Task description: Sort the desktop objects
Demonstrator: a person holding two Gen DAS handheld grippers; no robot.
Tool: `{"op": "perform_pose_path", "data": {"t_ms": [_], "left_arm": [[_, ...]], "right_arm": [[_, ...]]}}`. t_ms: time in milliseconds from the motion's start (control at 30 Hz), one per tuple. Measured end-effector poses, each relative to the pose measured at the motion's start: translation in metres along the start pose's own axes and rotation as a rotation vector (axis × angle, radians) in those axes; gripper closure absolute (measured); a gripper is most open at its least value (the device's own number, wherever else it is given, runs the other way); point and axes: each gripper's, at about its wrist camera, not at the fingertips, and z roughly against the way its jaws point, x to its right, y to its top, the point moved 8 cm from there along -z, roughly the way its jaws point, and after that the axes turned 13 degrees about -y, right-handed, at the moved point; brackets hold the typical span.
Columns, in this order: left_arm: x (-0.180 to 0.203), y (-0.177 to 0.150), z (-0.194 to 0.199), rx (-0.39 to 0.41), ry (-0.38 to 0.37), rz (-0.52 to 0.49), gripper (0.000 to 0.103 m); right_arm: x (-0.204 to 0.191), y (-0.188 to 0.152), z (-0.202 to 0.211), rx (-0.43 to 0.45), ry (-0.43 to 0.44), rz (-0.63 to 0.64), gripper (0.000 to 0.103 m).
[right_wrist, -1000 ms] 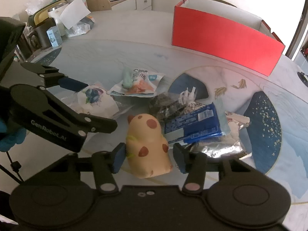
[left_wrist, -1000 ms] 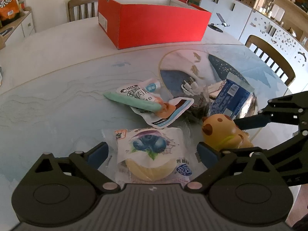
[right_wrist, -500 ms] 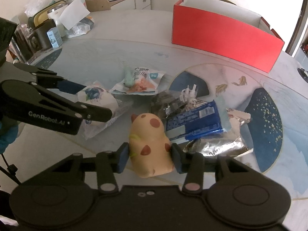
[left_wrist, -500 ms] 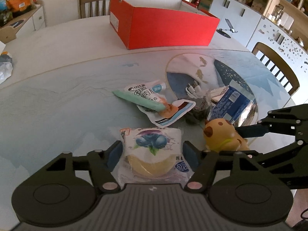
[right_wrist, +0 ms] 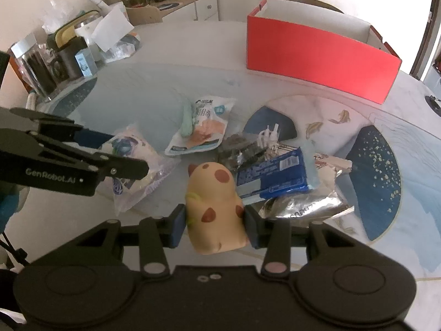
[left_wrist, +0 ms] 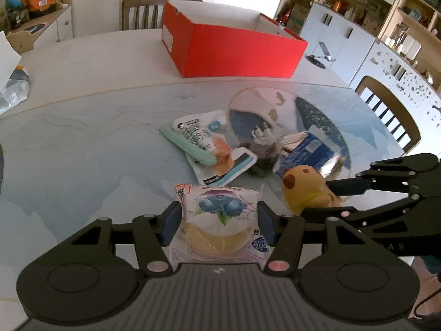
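Observation:
My left gripper (left_wrist: 217,222) is shut on a blueberry bread packet (left_wrist: 217,220), seen also in the right wrist view (right_wrist: 132,162). My right gripper (right_wrist: 215,220) is shut on a yellow spotted squishy toy (right_wrist: 216,204), which shows in the left wrist view (left_wrist: 306,190) too. Both are lifted slightly above the table. A white snack pouch (left_wrist: 209,143) with a mint green stick (left_wrist: 187,144), a dark bag (right_wrist: 239,149), a blue packet (right_wrist: 273,175) on foil and a red open box (left_wrist: 228,49) lie beyond.
The round table has a glass top with a painted pattern (left_wrist: 82,143). Chairs (left_wrist: 391,115) stand at the far and right sides. Jars and clutter (right_wrist: 60,55) sit at the table's left edge. Cabinets (left_wrist: 358,33) line the back right.
Both grippers closed: the left on the blueberry bread packet, the right on the squishy toy. Both have risen and drawn back a little with their objects.

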Motion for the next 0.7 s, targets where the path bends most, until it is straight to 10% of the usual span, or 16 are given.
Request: {"op": "perform_pose_path", "data": {"t_ms": [700], "left_arm": [[0.031, 0.021, 0.035, 0.093, -0.006, 0.032, 0.045]], "right_arm": [[0.022, 0.027, 0.041, 0.083, 0.013, -0.041, 0.059]]}}
